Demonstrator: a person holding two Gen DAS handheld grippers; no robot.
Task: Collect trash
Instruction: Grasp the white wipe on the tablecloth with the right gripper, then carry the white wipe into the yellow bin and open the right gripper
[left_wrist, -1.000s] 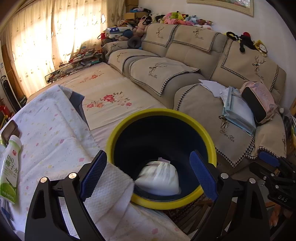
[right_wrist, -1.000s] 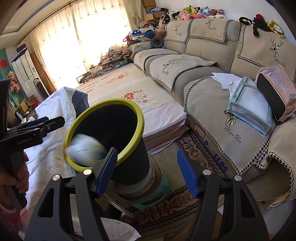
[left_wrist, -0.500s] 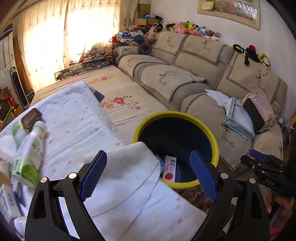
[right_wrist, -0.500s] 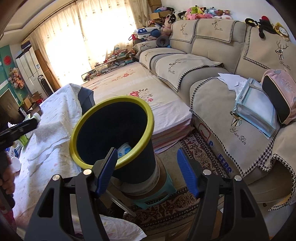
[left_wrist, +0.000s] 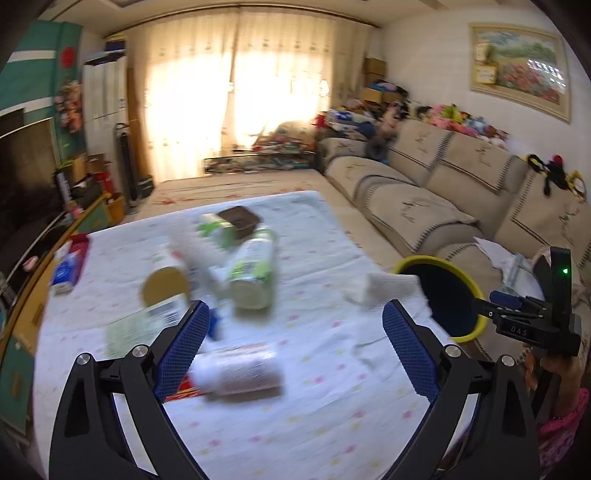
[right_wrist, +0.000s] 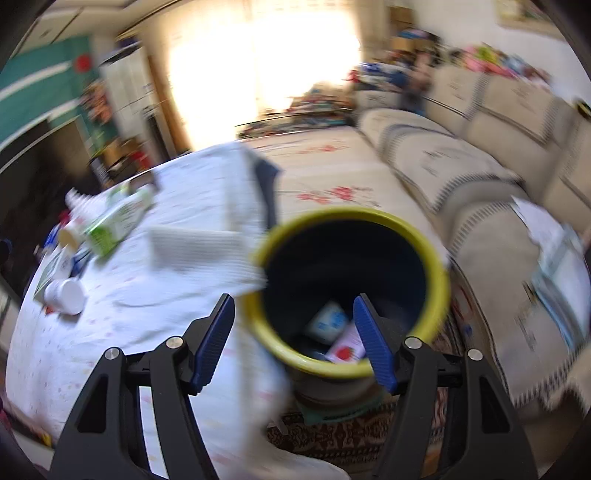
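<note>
A dark bin with a yellow rim (right_wrist: 354, 291) stands beside the table; a carton and a small box lie at its bottom. My right gripper (right_wrist: 293, 339) hangs open over the bin's near rim, holding nothing. My left gripper (left_wrist: 295, 347) is open above the white cloth-covered table (left_wrist: 314, 398). Between its fingers lies a white bottle on its side (left_wrist: 236, 369). Farther off lie a green-labelled bottle (left_wrist: 253, 271), a round can (left_wrist: 166, 284) and a dark lid (left_wrist: 239, 218). A folded white cloth (left_wrist: 388, 288) sits by the bin (left_wrist: 443, 295).
A beige sofa (left_wrist: 443, 192) runs along the right with papers and a bag on it. A low bed with a floral cover lies behind the table. A television and shelves stand on the left. My right hand and its gripper (left_wrist: 517, 314) show at the left view's right edge.
Both views have swung left, from the bin toward the table. The white bag has dropped into the bin. The left gripper is now over the bottles on the table.
</note>
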